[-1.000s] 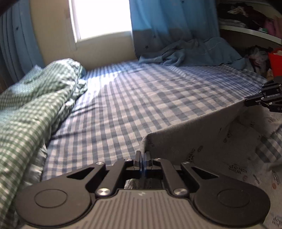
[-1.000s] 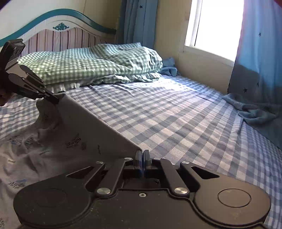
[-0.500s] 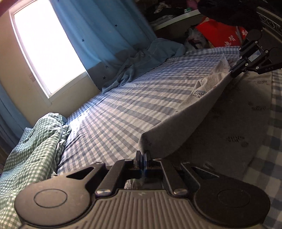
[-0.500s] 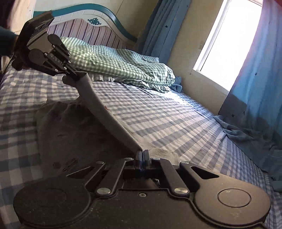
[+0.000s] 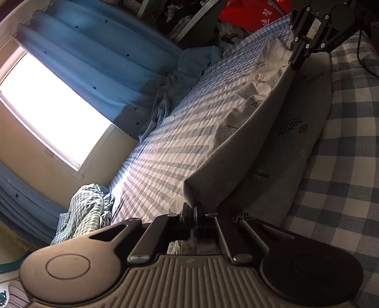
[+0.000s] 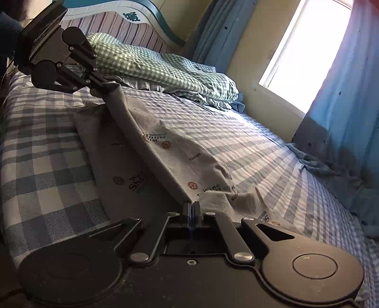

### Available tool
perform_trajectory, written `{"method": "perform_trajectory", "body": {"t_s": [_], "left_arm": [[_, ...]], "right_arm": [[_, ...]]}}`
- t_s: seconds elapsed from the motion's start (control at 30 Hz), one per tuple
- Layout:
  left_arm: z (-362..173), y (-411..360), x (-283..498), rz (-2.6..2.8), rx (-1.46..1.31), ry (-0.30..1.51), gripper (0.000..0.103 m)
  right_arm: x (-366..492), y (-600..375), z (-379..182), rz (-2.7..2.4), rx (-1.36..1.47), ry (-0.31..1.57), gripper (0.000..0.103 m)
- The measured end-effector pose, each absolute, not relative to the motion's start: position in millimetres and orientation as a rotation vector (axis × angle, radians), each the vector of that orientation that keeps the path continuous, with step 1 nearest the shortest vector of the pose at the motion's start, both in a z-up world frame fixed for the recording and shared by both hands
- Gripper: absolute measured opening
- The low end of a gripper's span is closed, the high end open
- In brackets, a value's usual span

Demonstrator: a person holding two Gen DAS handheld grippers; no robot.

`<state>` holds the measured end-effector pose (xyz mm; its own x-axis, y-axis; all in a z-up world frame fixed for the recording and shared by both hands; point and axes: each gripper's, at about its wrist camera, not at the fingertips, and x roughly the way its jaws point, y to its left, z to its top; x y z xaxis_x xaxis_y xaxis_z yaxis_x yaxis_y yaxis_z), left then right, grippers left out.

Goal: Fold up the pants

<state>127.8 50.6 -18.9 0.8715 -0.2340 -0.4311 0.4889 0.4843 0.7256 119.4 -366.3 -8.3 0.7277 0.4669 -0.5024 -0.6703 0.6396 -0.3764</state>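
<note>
Home bedroom. Bed with blue-white checked sheet [image 6: 47,180], striped headboard with teal trim [image 6: 132,26], green gingham bedding [image 6: 151,64] bunched near headboard. Bright window [image 5: 47,111] beside bed, blue star-print curtains [image 5: 99,54] spilling onto mattress. Cluttered shelves with clothes [image 5: 180,14] at far end, red printed fabric [image 5: 251,11] alongside.

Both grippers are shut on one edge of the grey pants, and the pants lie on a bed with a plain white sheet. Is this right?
Not quite. The sheet is not plain white: it is blue-and-white checked, as the right wrist view shows. The rest holds: the left gripper and the right gripper are each shut on one edge of the grey pants, which lie on the bed.
</note>
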Motion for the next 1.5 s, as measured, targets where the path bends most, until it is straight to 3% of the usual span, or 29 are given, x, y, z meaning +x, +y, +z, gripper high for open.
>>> {"method": "perform_trajectory", "body": {"t_s": [0.27, 0.47, 0.63, 0.7, 0.77, 0.83, 0.9, 0.93, 1.0, 1.1, 1.5], "left_arm": [[-54.2, 54.0, 107.1, -0.468, 1.085, 0.308, 0.001], [-62.5, 55.9, 113.1, -0.482, 1.006, 0.369, 0.002], [-64.2, 61.6, 113.7, -0.467, 0.912, 0.418, 0.011], [-63.9, 63.2, 109.4, -0.444, 0.887, 0.426, 0.013], [-58.2, 65.6, 106.2, -0.417, 0.825, 0.442, 0.026], [-48.0, 67.5, 106.1, -0.376, 0.74, 0.46, 0.064], [-36.2, 70.7, 100.8, -0.334, 0.632, 0.473, 0.092], [-29.9, 71.1, 99.0, -0.328, 0.576, 0.476, 0.098], [-18.8, 67.3, 93.9, -0.331, 0.488, 0.481, 0.099], [-8.4, 49.7, 88.6, -0.33, 0.422, 0.479, 0.103], [-3.9, -113.8, 102.7, -0.542, 0.408, 0.454, 0.103]], "right_arm": [[95.5, -362.2, -10.1, 0.721, -0.647, 0.411, 0.0], [89.0, -350.0, -31.6, 0.726, -0.695, 0.454, 0.0], [86.2, -351.1, -38.1, 0.706, -0.673, 0.449, 0.004], [84.1, -352.6, -40.9, 0.693, -0.661, 0.444, 0.011], [82.9, -356.0, -41.4, 0.679, -0.64, 0.436, 0.018], [81.8, -359.3, -39.8, 0.661, -0.607, 0.428, 0.04], [80.7, -366.9, -35.9, 0.636, -0.55, 0.422, 0.073], [79.5, -371.5, -33.5, 0.624, -0.52, 0.415, 0.078], [76.2, -384.9, -29.3, 0.584, -0.457, 0.393, 0.092], [71.9, -404.5, -26.0, 0.518, -0.375, 0.388, 0.102], [56.3, -517.7, -33.7, 0.259, -0.044, 0.467, 0.102]]}}
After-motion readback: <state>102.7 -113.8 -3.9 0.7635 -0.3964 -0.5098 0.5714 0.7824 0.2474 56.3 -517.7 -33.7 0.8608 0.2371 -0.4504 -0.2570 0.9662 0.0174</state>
